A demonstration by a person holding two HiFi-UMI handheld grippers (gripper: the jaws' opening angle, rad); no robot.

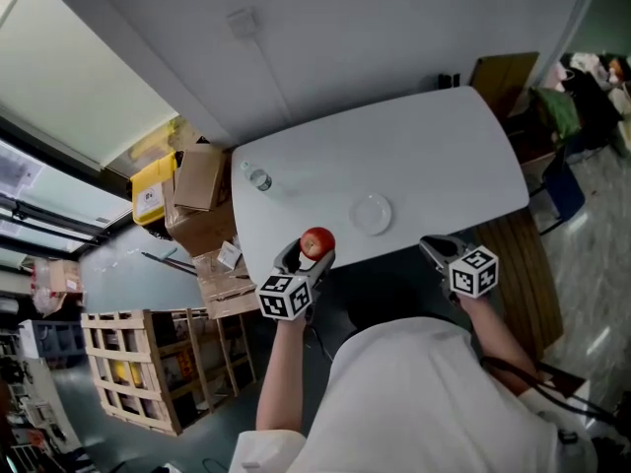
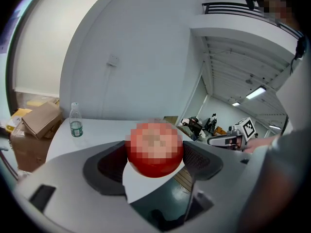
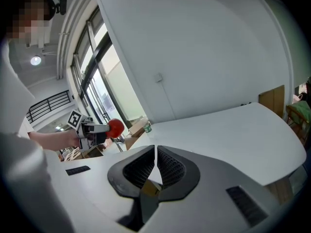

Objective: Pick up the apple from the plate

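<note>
The red apple [image 1: 316, 241] is clamped between the jaws of my left gripper [image 1: 312, 248], held in the air at the near edge of the white table [image 1: 434, 156]. In the left gripper view the apple [image 2: 154, 148] fills the gap between the dark pads. The small white plate [image 1: 372, 213] lies bare on the table, just right of and beyond the apple. My right gripper [image 1: 435, 246] hovers at the table's near edge, right of the plate, shut with nothing between its jaws [image 3: 155, 155]. From the right gripper view, the apple [image 3: 115, 127] shows off to the left.
A small plastic water bottle [image 1: 259, 179] stands at the table's left end, also seen as the bottle [image 2: 75, 120]. Cardboard boxes [image 1: 202, 200], a yellow bin [image 1: 153, 190] and a wooden crate [image 1: 133, 363] crowd the floor left of the table. A wooden bench [image 1: 523, 274] lies on the right.
</note>
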